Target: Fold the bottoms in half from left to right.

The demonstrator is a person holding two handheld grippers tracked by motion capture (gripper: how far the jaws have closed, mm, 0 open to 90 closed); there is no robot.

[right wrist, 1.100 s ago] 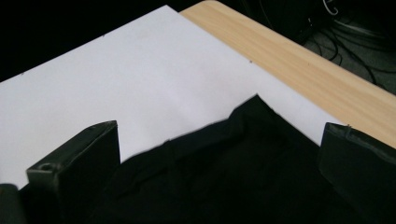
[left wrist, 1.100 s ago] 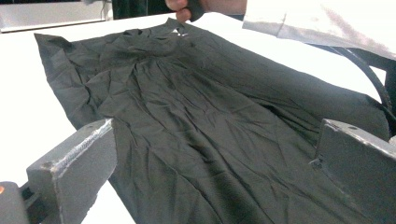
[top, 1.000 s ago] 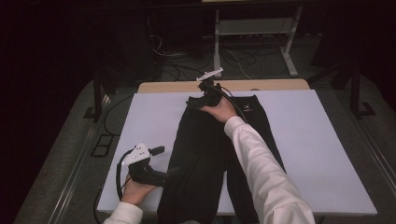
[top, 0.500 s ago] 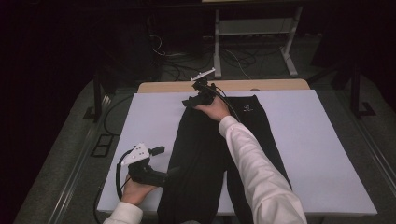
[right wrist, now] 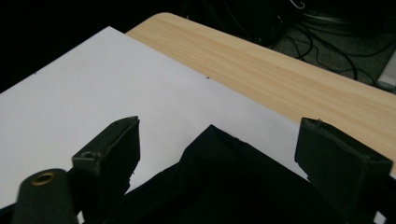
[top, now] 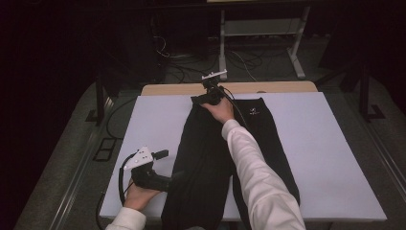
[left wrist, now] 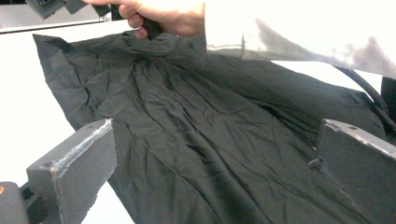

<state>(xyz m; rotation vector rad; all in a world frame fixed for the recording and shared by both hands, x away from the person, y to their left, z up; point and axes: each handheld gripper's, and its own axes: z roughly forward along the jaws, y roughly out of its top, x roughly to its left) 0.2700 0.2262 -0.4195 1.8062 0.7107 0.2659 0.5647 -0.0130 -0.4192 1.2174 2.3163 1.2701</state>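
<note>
Hiding part of the black trousers (top: 206, 158), the sleeve (top: 258, 177) is crossing them; right gripper (right wrist: 215, 154) jaws, spread, closing around a corner; left gripper (left wrist: 210, 172) is gaping over creased cloth.

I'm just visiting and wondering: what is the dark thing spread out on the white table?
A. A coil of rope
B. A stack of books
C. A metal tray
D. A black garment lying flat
D: the black garment lies spread flat and creased along the white table, running from its near edge to its far edge.
</note>
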